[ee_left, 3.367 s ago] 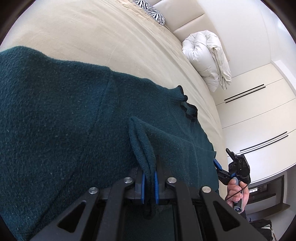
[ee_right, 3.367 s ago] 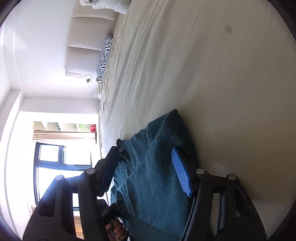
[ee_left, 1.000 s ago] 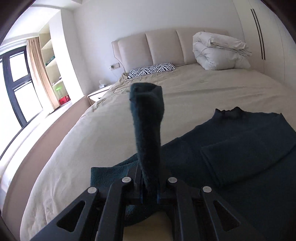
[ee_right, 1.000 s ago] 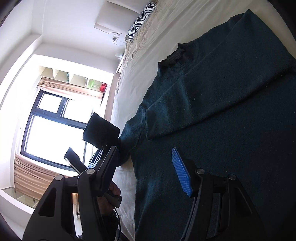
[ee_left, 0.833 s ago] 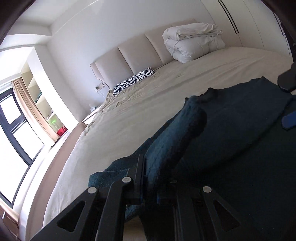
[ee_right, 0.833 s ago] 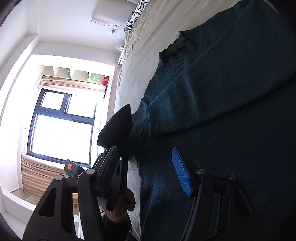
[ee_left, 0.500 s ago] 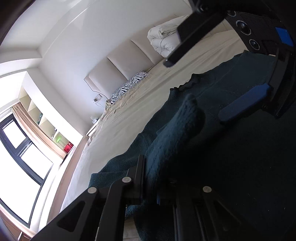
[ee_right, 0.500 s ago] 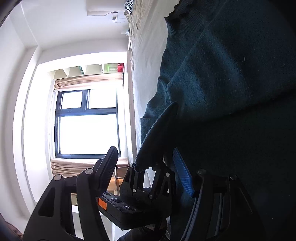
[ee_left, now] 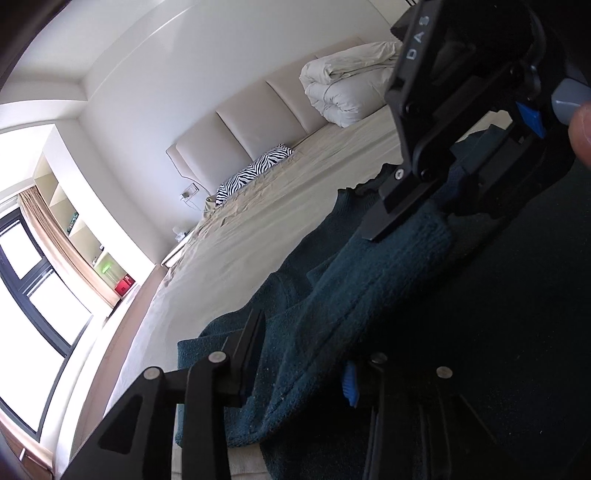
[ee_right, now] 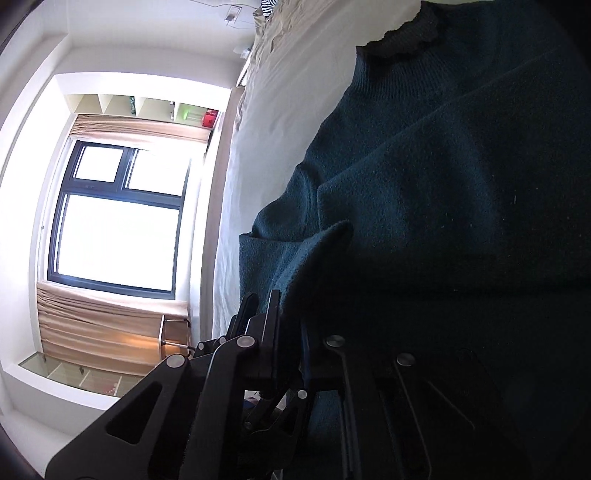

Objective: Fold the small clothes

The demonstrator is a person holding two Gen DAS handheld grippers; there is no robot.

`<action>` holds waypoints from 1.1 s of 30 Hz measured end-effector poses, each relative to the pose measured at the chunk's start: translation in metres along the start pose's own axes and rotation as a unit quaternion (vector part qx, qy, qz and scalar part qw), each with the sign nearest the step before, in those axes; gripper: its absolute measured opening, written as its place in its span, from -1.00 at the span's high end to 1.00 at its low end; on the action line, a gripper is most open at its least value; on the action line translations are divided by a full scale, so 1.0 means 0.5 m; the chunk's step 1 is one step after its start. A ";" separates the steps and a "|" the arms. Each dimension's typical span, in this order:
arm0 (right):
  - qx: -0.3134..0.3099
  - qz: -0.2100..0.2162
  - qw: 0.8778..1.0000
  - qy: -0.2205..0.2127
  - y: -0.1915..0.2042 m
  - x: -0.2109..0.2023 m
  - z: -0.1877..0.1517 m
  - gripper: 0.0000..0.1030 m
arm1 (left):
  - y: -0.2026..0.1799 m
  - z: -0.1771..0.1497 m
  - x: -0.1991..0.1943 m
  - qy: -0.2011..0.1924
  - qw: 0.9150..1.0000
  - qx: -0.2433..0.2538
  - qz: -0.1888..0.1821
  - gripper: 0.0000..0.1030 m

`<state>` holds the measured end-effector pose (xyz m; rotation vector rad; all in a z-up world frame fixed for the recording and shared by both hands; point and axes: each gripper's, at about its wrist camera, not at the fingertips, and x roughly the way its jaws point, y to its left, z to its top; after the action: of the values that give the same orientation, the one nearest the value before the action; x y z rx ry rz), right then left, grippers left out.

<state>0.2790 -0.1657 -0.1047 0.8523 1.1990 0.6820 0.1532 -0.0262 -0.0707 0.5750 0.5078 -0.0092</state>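
A dark teal knit sweater [ee_right: 461,177] lies spread on the beige bed [ee_left: 277,229], collar [ee_right: 406,31] toward the headboard, one sleeve folded across its body. Its other sleeve [ee_left: 369,280] rises from the left edge. My left gripper [ee_left: 303,354] has opened; the sleeve lies loose between its fingers. My right gripper [ee_right: 291,321] is shut on the sleeve's cuff end [ee_right: 317,258], and it also shows in the left wrist view [ee_left: 436,206], clamped on the cuff.
A rolled white duvet [ee_left: 347,88] and a zebra-print pillow [ee_left: 255,173] lie by the padded headboard [ee_left: 266,107]. A window [ee_right: 118,221] with curtains and shelves stands beyond the bed's left side. The bed edge [ee_left: 122,354] is close to the sweater.
The left gripper carried the sleeve up and over toward the sweater body, then opened. The right gripper moved in and shut on the sleeve's cuff.
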 end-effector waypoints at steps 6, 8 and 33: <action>-0.044 -0.084 0.995 -0.034 0.010 -0.073 0.038 0.87 | 0.086 0.002 -0.014 0.010 0.988 -0.131 -0.086 -0.14; -0.052 -0.104 0.992 -0.043 0.009 -0.096 0.053 0.87 | 0.129 -0.007 -0.005 0.023 0.975 -0.191 -0.109 -0.05; -0.024 -0.236 0.967 -0.090 -0.177 -0.322 0.146 0.87 | 0.358 -0.090 0.202 0.107 0.783 -0.524 -0.317 0.63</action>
<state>0.3121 -0.3597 -0.0890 0.5437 1.1575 0.2380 0.2477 0.1615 -0.0569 -0.7277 0.8105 -0.2908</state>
